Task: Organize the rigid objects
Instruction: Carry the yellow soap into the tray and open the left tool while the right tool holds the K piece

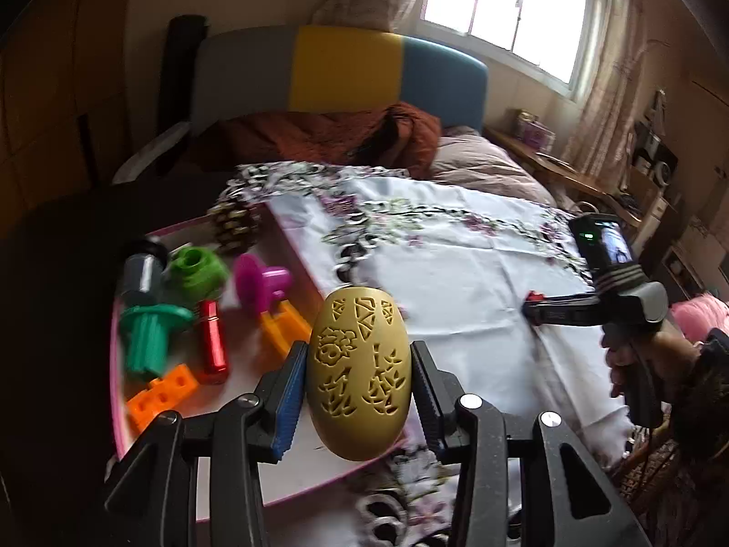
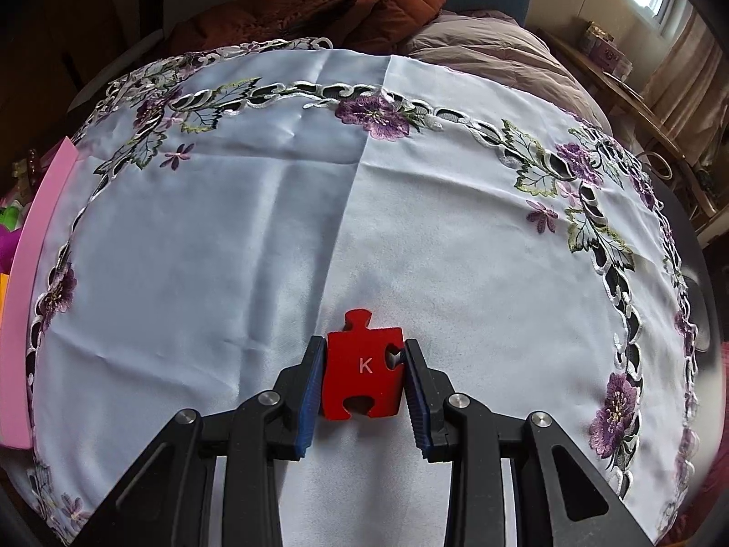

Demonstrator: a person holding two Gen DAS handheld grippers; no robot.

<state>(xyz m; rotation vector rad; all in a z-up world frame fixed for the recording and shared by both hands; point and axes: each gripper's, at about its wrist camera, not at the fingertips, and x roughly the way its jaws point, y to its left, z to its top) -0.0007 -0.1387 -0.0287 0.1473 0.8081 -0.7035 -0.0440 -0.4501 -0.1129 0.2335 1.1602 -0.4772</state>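
Crowding tray: pink tray (image 1: 136,446) is holding toys beside floral cloth (image 2: 228,228).
Left gripper (image 1: 360,378): tilting downward, gripping gold egg (image 1: 357,374).
Right gripper (image 2: 362,378): pointing steeply down, pinching red puzzle piece (image 2: 362,374).

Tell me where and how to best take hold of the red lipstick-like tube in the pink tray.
Grip the red tube across its middle, on its two long sides, coming from above with the hand-held gripper. It lies flat in the pink tray, so its long sides are exposed. The green finned piece sits close on one side, probably leaving little clearance.
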